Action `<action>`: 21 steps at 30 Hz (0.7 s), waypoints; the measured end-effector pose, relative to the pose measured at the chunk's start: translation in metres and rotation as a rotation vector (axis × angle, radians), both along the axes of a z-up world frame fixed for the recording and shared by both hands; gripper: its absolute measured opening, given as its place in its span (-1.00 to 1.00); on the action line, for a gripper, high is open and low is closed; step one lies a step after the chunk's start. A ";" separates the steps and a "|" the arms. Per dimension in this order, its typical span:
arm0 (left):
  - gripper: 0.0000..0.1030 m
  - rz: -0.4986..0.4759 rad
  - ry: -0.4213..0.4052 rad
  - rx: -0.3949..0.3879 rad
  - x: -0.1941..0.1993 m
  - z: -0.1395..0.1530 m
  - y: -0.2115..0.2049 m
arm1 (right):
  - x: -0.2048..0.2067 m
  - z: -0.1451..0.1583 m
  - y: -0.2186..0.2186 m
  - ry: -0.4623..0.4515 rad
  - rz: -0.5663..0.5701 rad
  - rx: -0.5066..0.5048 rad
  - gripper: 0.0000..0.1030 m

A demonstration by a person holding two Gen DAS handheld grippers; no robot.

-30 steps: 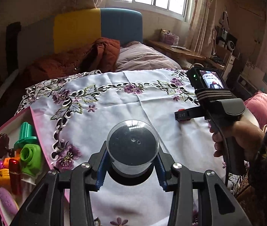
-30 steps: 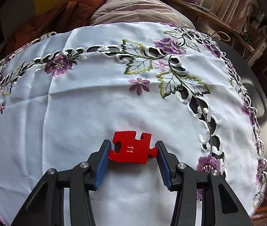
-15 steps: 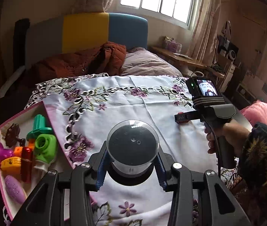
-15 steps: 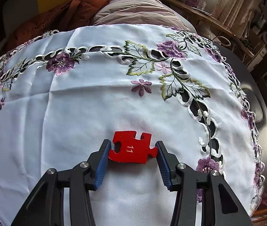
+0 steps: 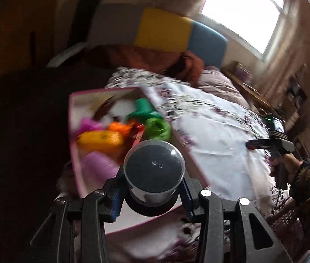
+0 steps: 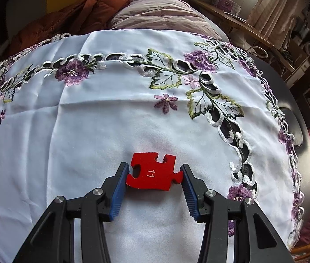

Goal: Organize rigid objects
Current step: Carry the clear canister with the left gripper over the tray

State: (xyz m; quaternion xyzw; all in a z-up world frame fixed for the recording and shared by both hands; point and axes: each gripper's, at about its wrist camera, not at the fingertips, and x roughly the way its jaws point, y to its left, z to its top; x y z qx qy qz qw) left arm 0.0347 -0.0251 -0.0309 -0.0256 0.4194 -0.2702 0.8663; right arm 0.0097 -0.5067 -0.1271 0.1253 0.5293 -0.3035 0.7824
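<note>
My left gripper (image 5: pixel 152 188) is shut on a round clear-domed black container (image 5: pixel 154 171) and holds it in the air over the near corner of a pink-rimmed box (image 5: pixel 73 149). The box holds several toys: a yellow one (image 5: pixel 99 140), a green ring (image 5: pixel 157 129), a purple one (image 5: pixel 95 166). This view is motion-blurred. My right gripper (image 6: pixel 155 175) is shut on a red puzzle piece (image 6: pixel 152 172) marked 11, just above the white embroidered tablecloth (image 6: pixel 89 120). The right gripper also shows at the right of the left wrist view (image 5: pixel 253 145).
A bed with a rust-coloured quilt (image 6: pixel 78 15) and a pink pillow (image 6: pixel 161 13) lies behind the table. A wooden side table (image 6: pixel 231 17) stands at the back right. The tablecloth's embroidered border (image 6: pixel 231 120) runs along the far and right edges.
My left gripper has swung left with the container, from over the cloth to over the toy box. My right gripper holds the puzzle piece nearly still.
</note>
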 end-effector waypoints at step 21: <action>-0.15 0.010 0.055 0.192 0.017 -0.056 -0.010 | 0.001 0.001 0.006 0.015 0.028 -0.029 -0.06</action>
